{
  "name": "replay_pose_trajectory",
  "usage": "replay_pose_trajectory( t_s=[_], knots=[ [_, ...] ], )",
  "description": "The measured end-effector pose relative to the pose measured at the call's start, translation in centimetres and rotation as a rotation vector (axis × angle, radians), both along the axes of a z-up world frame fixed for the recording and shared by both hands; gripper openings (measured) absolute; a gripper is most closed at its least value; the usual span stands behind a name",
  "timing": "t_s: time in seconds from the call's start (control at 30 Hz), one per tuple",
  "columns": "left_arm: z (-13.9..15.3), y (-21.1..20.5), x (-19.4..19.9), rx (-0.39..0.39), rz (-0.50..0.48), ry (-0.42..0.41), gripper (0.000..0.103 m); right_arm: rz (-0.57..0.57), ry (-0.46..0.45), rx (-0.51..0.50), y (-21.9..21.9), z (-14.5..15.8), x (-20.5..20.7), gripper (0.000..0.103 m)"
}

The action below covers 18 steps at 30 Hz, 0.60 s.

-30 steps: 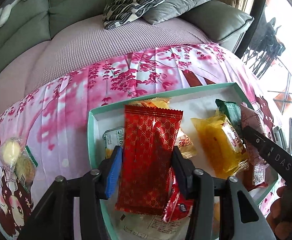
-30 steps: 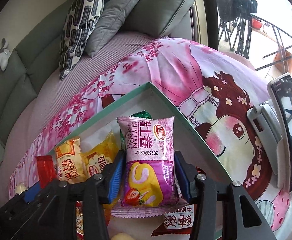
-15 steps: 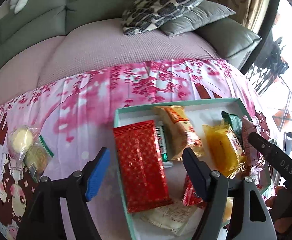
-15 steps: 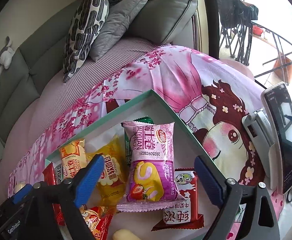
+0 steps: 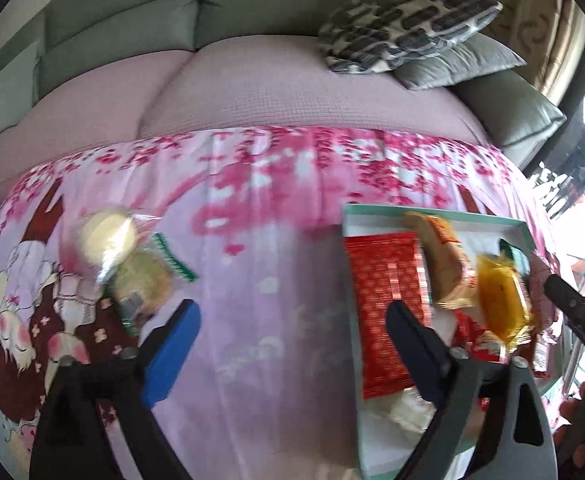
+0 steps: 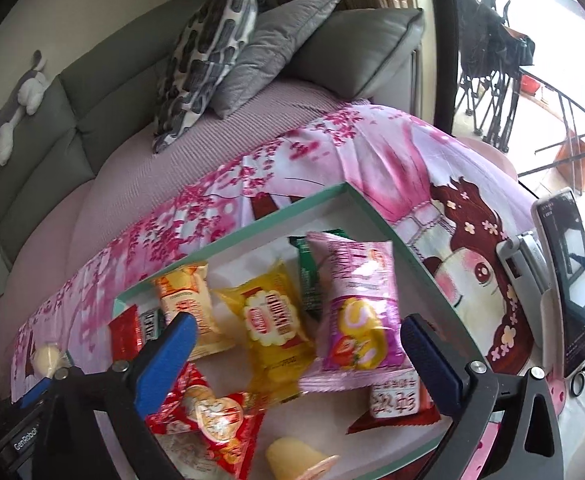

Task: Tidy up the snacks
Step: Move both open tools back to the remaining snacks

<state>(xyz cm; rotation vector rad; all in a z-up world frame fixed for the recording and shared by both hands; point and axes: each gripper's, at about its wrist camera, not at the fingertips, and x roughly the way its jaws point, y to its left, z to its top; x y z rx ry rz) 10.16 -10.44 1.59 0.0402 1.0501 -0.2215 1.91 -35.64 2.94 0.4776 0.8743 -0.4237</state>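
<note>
Left view: my left jaws (image 5: 292, 344) have just been opening and now stand wide with nothing between them, angled down over the pink sheet (image 5: 252, 280). The red pack (image 5: 384, 292) lies flat in the tray (image 5: 432, 213) at 3 o'clock, laid beside the others; two loose snacks (image 5: 124, 256) wait at 10 o'clock, likely next. Right view: my right jaws (image 6: 300, 356) have just spread fully, empty, tilted down over the tray. The purple pack (image 6: 352, 304) rests at 12 o'clock, leaning on the yellow pack (image 6: 270, 316), free of my pads.
</note>
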Motion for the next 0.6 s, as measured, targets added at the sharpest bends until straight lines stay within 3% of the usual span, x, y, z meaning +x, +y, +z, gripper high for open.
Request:
replay_pose_trajectory(
  t_s=[0.4, 0.6],
  knots=[
    [-0.5, 7.4, 0.8, 0.082, 0.157, -0.031, 0.095, 0.156, 0.0, 0.03, 6.6, -0.1, 2.3, 0.103],
    [-0.2, 11.3, 0.8, 0.065, 0.251, -0.035, 0.095, 0.27, 0.001, 0.018, 10.9, -0.1, 3.3, 0.103]
  ],
)
